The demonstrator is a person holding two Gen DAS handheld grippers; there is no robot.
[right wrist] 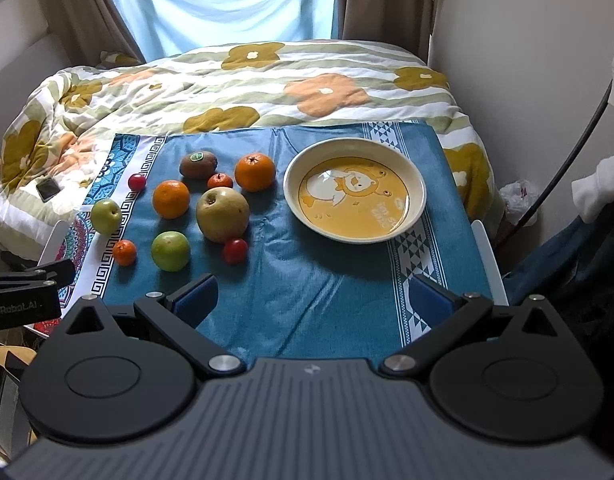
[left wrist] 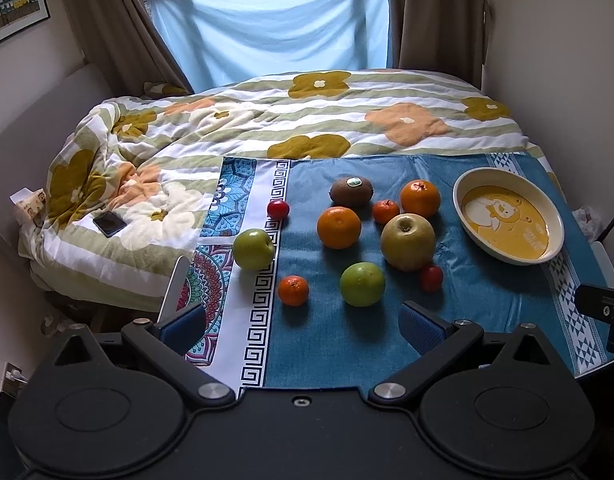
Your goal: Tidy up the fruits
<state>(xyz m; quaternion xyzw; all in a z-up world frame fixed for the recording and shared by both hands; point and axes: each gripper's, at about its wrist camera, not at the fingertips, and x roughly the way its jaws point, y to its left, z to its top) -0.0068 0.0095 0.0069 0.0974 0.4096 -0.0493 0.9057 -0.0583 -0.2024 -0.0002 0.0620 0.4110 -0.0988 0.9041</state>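
The left tool (left wrist: 303, 322) is hovering with its two blue-padded fingers (left wrist: 421, 326) spread wide, holding nothing and touching nothing, above the near edge of the counter (left wrist: 331, 352) that is wearing a blue patterned cloth. The right tool (right wrist: 313, 300) is likewise standing wide open and empty, its fingers (right wrist: 197, 300) hanging apart over the bare blue cloth near the front edge. Just beyond the left tool's fingers, a green apple (left wrist: 362, 284) and a small tangerine (left wrist: 293, 290) are lying closest, with a small red fruit (left wrist: 431, 278) to their right. Behind these a large yellow-green apple (left wrist: 408, 242) is sitting just beside an orange (left wrist: 339, 227), and another green apple (left wrist: 253, 249) is resting apart at the left on the cloth's white key-pattern border. Farther back, a kiwi with a sticker (left wrist: 351, 191), a small tangerine (left wrist: 385, 212), a second orange (left wrist: 420, 198) and another small red fruit (left wrist: 277, 209) are lying loose on the cloth. All the fruit is sitting outside the cream bowl (right wrist: 417, 184) with its yellow cartoon print, which is standing empty at the right side of the counter, ahead of the right tool. Beyond the counter a bed with a flowered quilt (left wrist: 307, 120) is lying under a window, and a dark phone (left wrist: 109, 223) is resting on the quilt at the left.
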